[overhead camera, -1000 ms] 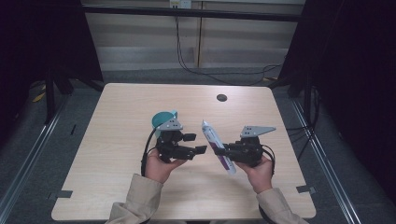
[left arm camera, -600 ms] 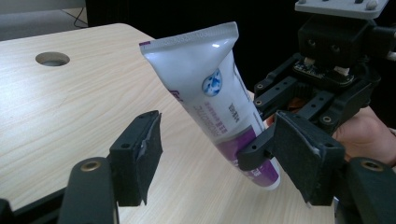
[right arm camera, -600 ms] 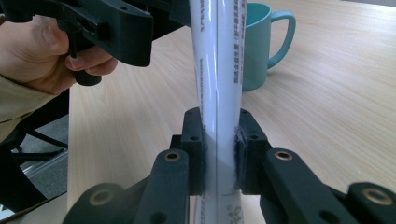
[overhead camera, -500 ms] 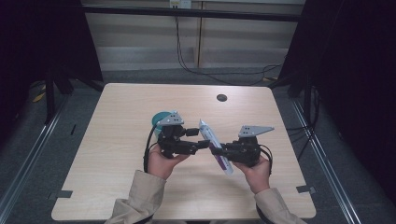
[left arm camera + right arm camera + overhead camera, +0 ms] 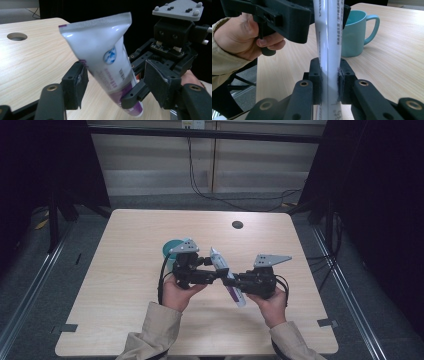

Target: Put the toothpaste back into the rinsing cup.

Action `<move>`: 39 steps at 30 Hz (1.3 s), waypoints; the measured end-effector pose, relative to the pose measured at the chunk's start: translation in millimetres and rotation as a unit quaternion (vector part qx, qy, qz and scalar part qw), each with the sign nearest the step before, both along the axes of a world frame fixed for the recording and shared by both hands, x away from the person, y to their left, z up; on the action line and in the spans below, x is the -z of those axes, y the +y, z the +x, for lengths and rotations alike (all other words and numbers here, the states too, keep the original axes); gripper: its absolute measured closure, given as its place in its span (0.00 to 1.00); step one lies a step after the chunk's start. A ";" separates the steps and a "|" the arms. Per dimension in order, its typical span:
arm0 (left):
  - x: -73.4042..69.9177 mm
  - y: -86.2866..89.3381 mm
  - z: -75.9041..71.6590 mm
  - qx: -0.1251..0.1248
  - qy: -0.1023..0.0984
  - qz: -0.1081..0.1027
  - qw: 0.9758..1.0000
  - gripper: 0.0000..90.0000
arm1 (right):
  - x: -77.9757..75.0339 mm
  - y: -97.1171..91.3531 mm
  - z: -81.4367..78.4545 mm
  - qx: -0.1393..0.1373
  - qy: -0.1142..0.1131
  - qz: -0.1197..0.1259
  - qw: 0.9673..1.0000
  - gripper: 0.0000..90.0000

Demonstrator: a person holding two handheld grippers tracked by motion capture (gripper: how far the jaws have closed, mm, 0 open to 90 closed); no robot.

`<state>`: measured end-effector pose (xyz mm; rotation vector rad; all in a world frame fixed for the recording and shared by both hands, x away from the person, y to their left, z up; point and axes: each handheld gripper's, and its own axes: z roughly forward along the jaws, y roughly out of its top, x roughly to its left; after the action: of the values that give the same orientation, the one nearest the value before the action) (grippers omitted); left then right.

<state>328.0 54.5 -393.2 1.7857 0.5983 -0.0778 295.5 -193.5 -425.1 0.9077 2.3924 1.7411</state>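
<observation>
A white toothpaste tube (image 5: pixel 218 260) with a purple end is held off the table, tilted. My right gripper (image 5: pixel 231 281) is shut on it, and its pads pinch the flat tube (image 5: pixel 329 37) from both sides. My left gripper (image 5: pixel 216 274) reaches in from the left, jaws astride the tube (image 5: pixel 105 60). These jaws have just been closing. The left pad sits at the tube's edge, while a gap remains at the right pad (image 5: pixel 160 82). A teal mug (image 5: pixel 172 249) stands on the table behind the left gripper.
The light wooden table (image 5: pixel 130 270) has a round cable hole (image 5: pixel 237 224) at the back right. Both hands meet near the table's middle front. The mug (image 5: pixel 352 32) stands just beyond the tube. Dark frames and cables surround the table.
The left gripper has moved right, from beside the tube to having its jaws around it. The right gripper and the tube have stayed put.
</observation>
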 end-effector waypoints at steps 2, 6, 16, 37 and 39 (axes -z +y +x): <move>-1.6 -0.2 -0.2 -0.002 0.002 -0.004 1.000 0.43 | 0.3 1.9 -0.1 0.001 -0.001 0.003 1.000 0.85; -2.4 -0.6 -0.4 -0.002 0.005 -0.013 1.000 0.47 | 0.2 1.2 0.6 0.001 0.000 0.014 1.000 0.85; -3.1 2.7 0.6 -0.014 0.012 -0.028 0.999 0.63 | 0.0 2.5 1.0 -0.002 -0.003 0.022 1.000 0.85; -21.6 -0.3 -15.8 -0.007 -0.061 -0.001 0.998 0.84 | -1.3 7.7 1.8 -0.013 -0.016 0.039 0.999 0.79; -21.7 -1.3 -17.0 -0.009 -0.066 -0.002 0.998 0.84 | -1.0 7.8 1.8 -0.010 -0.018 0.041 0.999 0.77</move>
<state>311.0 53.3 -371.5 1.7661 0.5181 0.0513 297.2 -185.7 -424.0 0.8549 2.3320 1.8591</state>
